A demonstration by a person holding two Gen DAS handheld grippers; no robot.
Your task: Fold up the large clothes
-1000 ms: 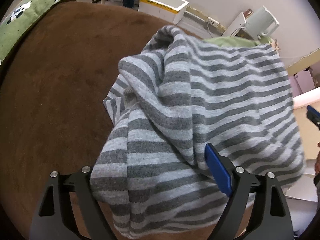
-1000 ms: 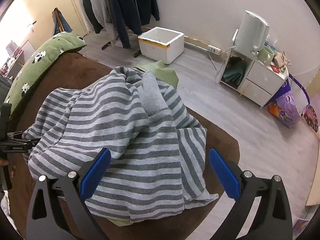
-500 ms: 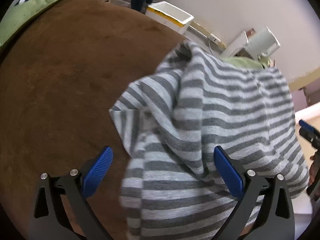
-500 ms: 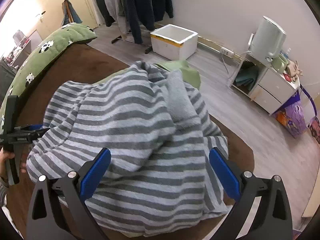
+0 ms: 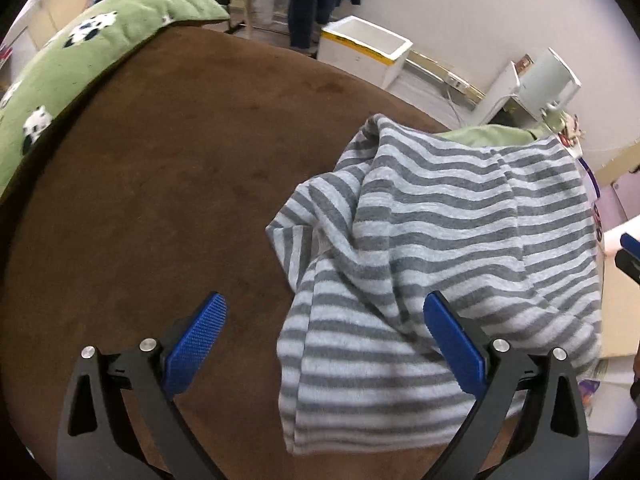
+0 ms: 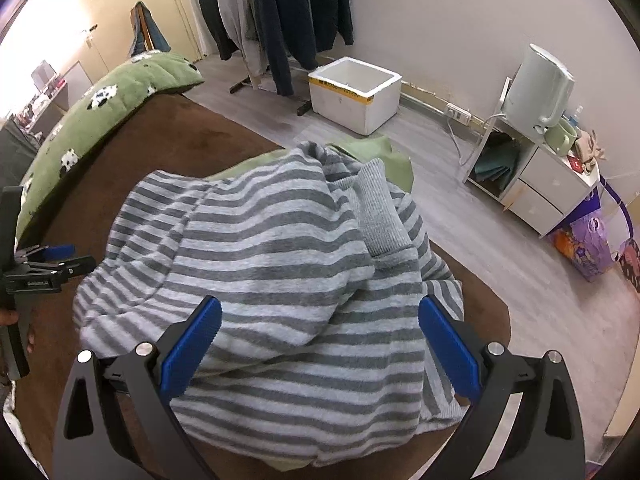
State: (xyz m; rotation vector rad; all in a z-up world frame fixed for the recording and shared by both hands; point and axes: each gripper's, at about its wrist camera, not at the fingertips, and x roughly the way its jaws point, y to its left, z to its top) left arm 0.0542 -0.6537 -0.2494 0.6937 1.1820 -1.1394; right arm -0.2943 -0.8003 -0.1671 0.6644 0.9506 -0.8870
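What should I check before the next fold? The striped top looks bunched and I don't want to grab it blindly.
1. Left hand-held gripper free of cloth: ok, jaws wide open with nothing between them.
2. Right hand-held gripper free: ok, open above the striped sweater.
3. Sweater lying flat: not ok, it sits in a rumpled heap with a ribbed cuff turned up on top.
4. Sweater fully on the brown surface: cannot tell, its near edge is hidden behind the grippers.
5. Nothing trapped beneath: not ok, a green cloth pokes out from under its far side.
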